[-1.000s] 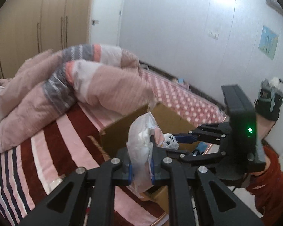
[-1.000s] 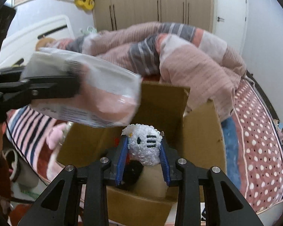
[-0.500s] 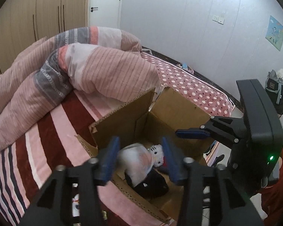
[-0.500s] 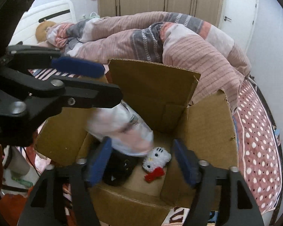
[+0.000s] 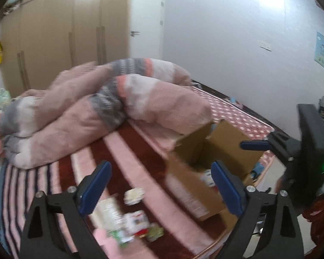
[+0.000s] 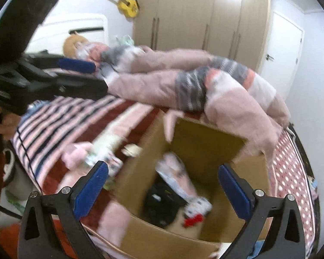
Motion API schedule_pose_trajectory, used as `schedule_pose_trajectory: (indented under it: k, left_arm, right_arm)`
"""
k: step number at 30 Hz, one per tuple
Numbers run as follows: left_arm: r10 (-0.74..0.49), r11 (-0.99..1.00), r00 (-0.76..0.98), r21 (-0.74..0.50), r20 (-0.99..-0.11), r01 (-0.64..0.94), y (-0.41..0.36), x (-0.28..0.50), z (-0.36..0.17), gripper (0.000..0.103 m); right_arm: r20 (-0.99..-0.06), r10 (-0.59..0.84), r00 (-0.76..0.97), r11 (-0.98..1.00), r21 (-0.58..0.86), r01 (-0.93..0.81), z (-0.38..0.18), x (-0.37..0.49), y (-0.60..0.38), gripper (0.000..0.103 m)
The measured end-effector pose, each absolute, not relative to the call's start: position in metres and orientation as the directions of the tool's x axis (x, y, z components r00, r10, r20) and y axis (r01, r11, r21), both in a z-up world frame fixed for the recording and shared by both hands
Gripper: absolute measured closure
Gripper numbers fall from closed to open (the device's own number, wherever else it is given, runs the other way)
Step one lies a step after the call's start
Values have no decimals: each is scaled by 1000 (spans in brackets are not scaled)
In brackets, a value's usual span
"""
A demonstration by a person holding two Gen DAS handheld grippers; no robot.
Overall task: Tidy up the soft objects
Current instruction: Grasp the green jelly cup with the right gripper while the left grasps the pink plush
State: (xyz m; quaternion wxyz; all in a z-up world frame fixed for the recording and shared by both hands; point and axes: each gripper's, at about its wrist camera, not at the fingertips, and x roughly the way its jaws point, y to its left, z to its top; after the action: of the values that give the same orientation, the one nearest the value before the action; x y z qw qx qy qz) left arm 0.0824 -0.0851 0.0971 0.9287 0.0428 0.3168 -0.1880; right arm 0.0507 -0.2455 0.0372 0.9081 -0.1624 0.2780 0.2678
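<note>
An open cardboard box [image 6: 207,136] stands on the striped bed near its edge; it also shows in the left wrist view [image 5: 192,194]. Inside lie a pink-and-white bagged item [image 6: 177,177], a black soft thing [image 6: 162,202] and a white plush cat with a red bow [image 6: 197,210]. My right gripper [image 6: 164,190] is open and empty above the box. My left gripper [image 5: 159,190] is open and empty above the bed, left of the box. Several small packets [image 5: 131,218] and a pink plush [image 6: 75,153] lie on the bed beside the box.
A rumpled pink and grey quilt [image 5: 101,110] fills the back of the bed and leans over the box's far flap. Wardrobes [image 5: 60,32] and a door [image 5: 146,23] stand behind. The bed edge [image 6: 110,243] runs just below the box.
One second ago both grippers held items over the box. Both have opened; the bagged item and the white cat plush now lie in the box. Both grippers have swung left and pulled back.
</note>
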Motion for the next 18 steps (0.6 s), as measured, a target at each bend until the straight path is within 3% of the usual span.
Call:
schedule_pose_trajectory:
  k: [3, 6, 12, 18]
  left_arm:
    - [-255, 952, 761, -14, -597, 307, -50, 67, 96, 4]
    - [-194, 972, 778, -11, -598, 234, -13, 52, 84, 2]
    - [-159, 985, 746, -53, -647, 165, 36, 36, 34, 2]
    - [-205, 979, 667, -138, -717, 153, 54, 36, -33, 2]
  right_arm:
    - [-548, 459, 699, 761, -164, -628, 43, 30, -216, 3]
    - [-540, 519, 663, 706, -167, -688, 38, 15, -182, 16]
    - [-645, 524, 556, 662, -102, -742, -11, 21, -126, 35]
    - [-741, 433, 513, 715, -64, -696, -78, 40, -118, 42]
